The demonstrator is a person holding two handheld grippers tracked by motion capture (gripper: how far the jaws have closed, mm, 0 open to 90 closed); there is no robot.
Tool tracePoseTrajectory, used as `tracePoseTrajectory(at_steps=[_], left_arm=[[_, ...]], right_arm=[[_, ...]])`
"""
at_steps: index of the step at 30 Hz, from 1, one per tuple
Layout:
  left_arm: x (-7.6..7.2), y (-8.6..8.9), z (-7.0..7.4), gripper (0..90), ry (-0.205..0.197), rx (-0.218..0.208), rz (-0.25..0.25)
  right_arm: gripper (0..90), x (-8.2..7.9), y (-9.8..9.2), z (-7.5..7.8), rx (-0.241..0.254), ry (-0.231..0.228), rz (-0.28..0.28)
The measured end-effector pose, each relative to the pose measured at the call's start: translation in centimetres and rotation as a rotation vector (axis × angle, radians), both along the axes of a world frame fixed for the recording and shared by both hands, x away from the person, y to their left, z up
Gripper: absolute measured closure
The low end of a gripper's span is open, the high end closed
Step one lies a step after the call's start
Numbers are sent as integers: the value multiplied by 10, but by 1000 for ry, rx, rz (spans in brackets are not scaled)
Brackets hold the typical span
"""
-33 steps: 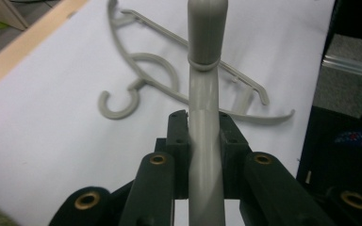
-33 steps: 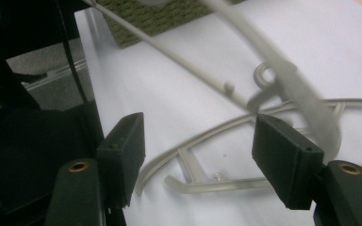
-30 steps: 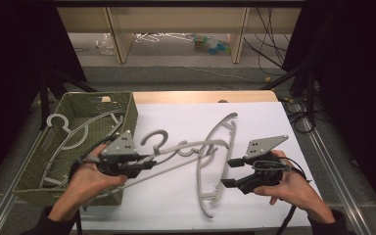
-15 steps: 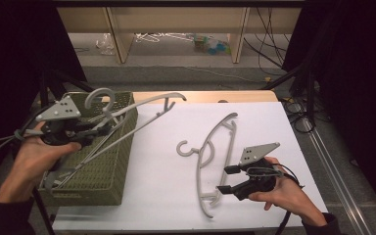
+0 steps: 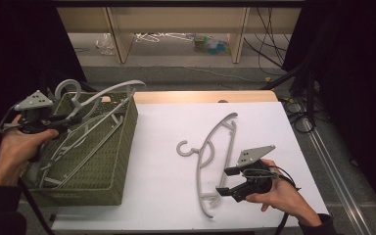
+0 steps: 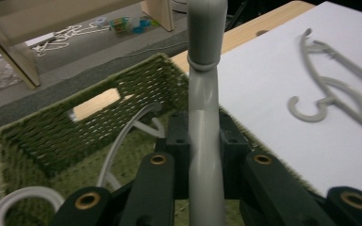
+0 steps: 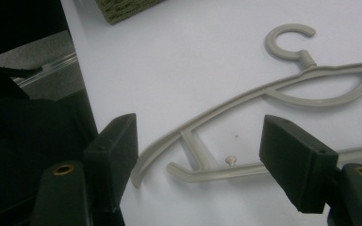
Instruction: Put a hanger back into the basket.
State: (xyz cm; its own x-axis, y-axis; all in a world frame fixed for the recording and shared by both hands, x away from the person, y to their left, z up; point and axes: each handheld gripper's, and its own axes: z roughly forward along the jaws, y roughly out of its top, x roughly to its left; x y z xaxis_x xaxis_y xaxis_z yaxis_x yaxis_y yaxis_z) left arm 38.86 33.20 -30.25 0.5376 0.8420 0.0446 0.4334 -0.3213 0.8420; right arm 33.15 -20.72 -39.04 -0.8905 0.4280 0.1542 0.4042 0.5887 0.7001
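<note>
The left gripper is clamped tight on a grey hanger, holding it up over the green woven basket at the left of the table. In the left gripper view the hanger's bar runs straight up between the two pads, pinched on both sides, with the basket rim right behind it. More hangers lie inside the basket; how many is hard to tell through the tangle.

Over on the right, the right gripper hovers low above the white table top, its jaws spread wide, having just been opening, with nothing pressed between them. A second hanger lies flat on the white surface. In the right gripper view its lower end sits between the two fingers, touching neither, hook pointing away.
</note>
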Motion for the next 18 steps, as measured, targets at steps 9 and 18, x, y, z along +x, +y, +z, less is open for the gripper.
tracePoseTrajectory(at_steps=[9,18], left_arm=[[8,25,-19,787,2,31,41],[13,43,-41,787,61,88,55]], right_arm=[[295,0,1,-3,-12,12,1],[295,1,2,-5,-19,19,11]])
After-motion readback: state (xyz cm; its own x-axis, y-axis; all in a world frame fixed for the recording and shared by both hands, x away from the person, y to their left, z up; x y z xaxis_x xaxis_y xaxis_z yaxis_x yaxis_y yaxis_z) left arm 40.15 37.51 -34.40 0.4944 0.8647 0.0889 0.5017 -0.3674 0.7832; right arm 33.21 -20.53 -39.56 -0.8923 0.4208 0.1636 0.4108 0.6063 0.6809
